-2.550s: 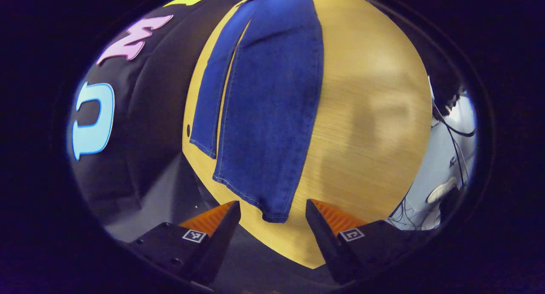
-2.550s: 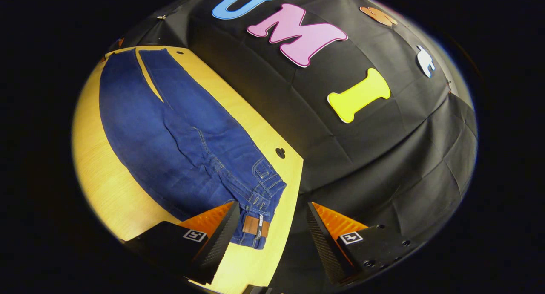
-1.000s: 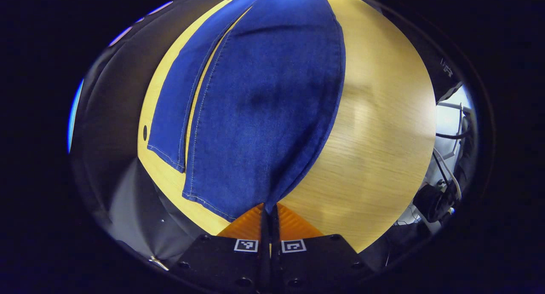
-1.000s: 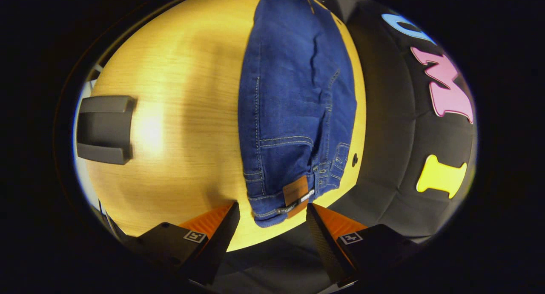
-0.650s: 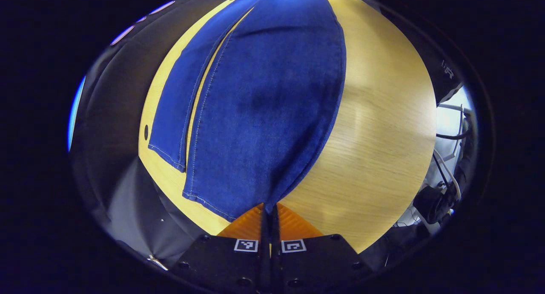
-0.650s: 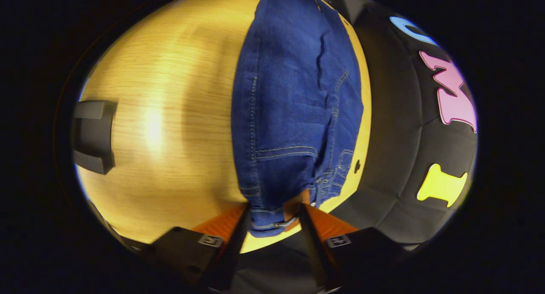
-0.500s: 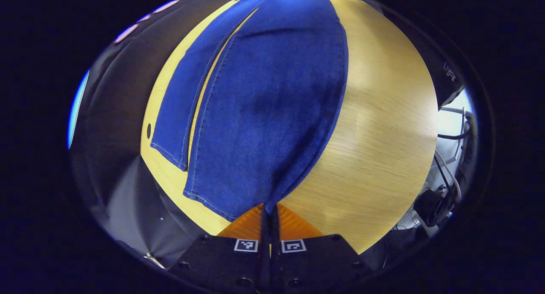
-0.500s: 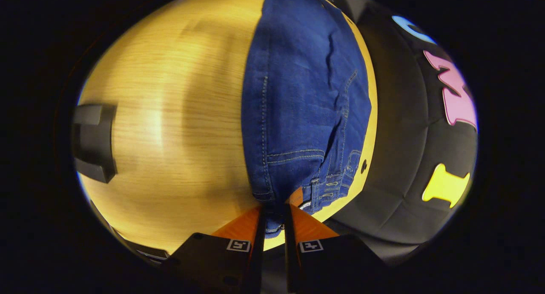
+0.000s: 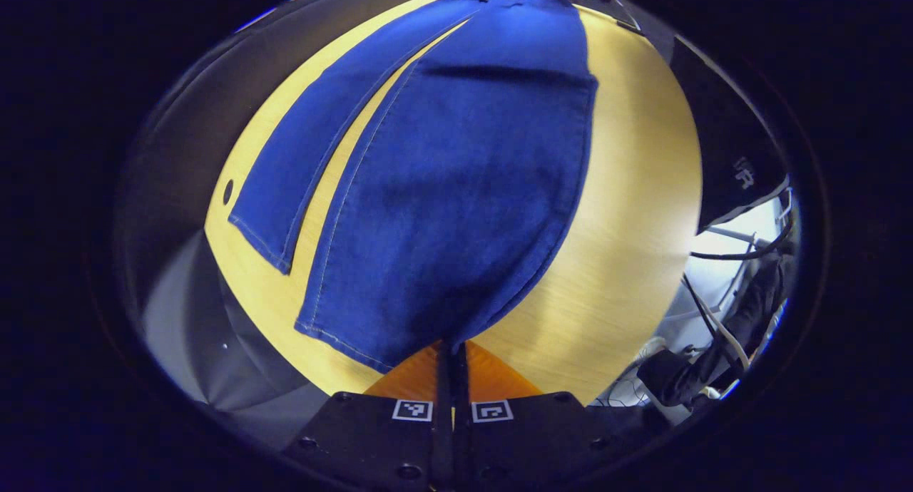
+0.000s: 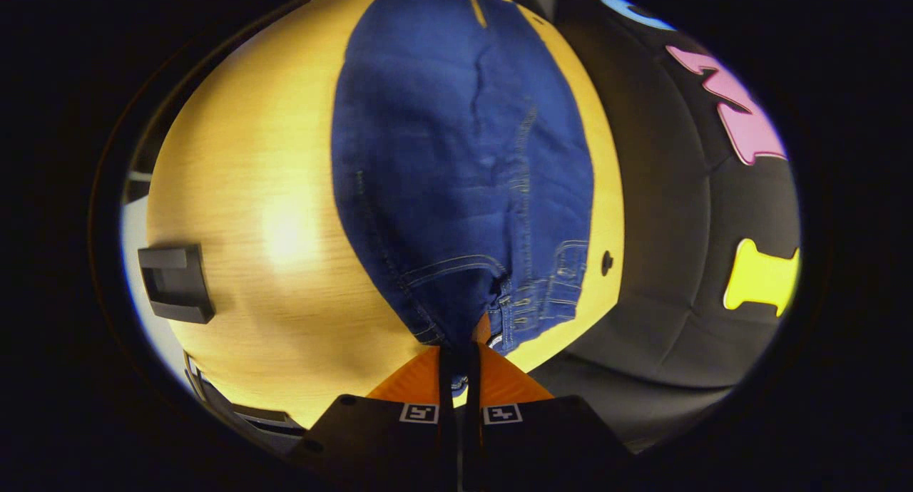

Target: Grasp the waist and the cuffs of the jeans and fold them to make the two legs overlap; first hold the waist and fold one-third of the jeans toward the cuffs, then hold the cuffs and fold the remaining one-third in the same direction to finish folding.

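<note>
Now both grippers are clamped on the jeans [image 9: 456, 192], one at each end, with the garment spread along a wooden worktop [image 9: 628, 214].

Seen from the left gripper view, the left gripper [image 9: 451, 349] has its two fingers pressed together on the corner of a cuff [image 9: 399, 339] at the near end of the wider leg. That leg rises from the worktop toward the gripper, its hem running off to the left from the pinch. The other leg [image 9: 314, 150] lies flat on the wood beside it, a thin strip of bare worktop showing between the two, and its own hem sits close to the worktop's left edge near a small dark hole [image 9: 227, 191]. Past the worktop's right edge hang some cables [image 9: 727, 292] against a pale background.

Seen from the right gripper view, the right gripper [image 10: 461, 353] is closed on the waist [image 10: 492, 314] of the jeans, right by a brown patch that peeks out just above the fingertips. A back pocket seam and belt loops show just beyond the grip. The denim runs away from the gripper along the worktop [image 10: 271, 192], close to the side by the black cloth wall. A dark block [image 10: 175, 282] sits at the worktop's far left edge, well apart from the jeans.
</note>
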A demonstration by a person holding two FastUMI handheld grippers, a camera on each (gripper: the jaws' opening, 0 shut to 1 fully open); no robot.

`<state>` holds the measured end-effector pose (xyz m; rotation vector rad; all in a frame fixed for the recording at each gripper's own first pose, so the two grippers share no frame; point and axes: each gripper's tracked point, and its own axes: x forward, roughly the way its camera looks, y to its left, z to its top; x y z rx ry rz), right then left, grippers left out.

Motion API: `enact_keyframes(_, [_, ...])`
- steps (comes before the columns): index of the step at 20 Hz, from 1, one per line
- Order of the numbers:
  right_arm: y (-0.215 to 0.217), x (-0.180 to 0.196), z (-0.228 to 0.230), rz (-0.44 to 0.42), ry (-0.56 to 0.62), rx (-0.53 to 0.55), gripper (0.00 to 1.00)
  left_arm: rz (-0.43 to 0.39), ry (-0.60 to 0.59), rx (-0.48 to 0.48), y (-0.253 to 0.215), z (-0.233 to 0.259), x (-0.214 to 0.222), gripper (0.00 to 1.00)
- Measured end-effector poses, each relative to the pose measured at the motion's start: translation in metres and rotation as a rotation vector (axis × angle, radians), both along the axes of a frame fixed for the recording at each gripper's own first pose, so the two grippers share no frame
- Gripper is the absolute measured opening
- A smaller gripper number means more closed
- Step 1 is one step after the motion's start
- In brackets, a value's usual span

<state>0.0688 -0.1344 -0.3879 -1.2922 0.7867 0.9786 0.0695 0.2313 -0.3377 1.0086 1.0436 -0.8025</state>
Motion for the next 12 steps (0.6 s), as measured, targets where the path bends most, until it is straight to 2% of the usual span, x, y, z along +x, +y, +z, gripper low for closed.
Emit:
enact_keyframes(1, [0.003, 0.013, 0.01, -0.011, -0.024, 0.012, 0.08, 0.003, 0.015, -0.014, -0.004, 0.006, 0.005, 0.06])
enact_keyframes(6, [0.033, 0.098, 0.065, -0.066, -0.167, 0.084, 0.07, 0.146, 0.062, -0.198, -0.027, 0.074, 0.046, 0.06])
enact_keyframes(8, [0.04, 0.138, 0.079, -0.144, -0.195, 0.121, 0.07, 0.171, 0.095, -0.231, -0.034, 0.094, 0.06, 0.06])
enact_keyframes(10, [0.047, 0.175, 0.088, -0.238, -0.213, 0.164, 0.07, 0.181, 0.067, -0.273, -0.039, 0.117, 0.091, 0.06])
enact_keyframes(11, [0.047, 0.194, 0.091, -0.281, -0.228, 0.18, 0.03, 0.206, 0.059, -0.305, -0.038, 0.124, 0.109, 0.06])
enact_keyframes(12, [0.047, 0.213, 0.089, -0.332, -0.237, 0.182, 0.07, 0.249, 0.058, -0.351, -0.037, 0.127, 0.128, 0.06])
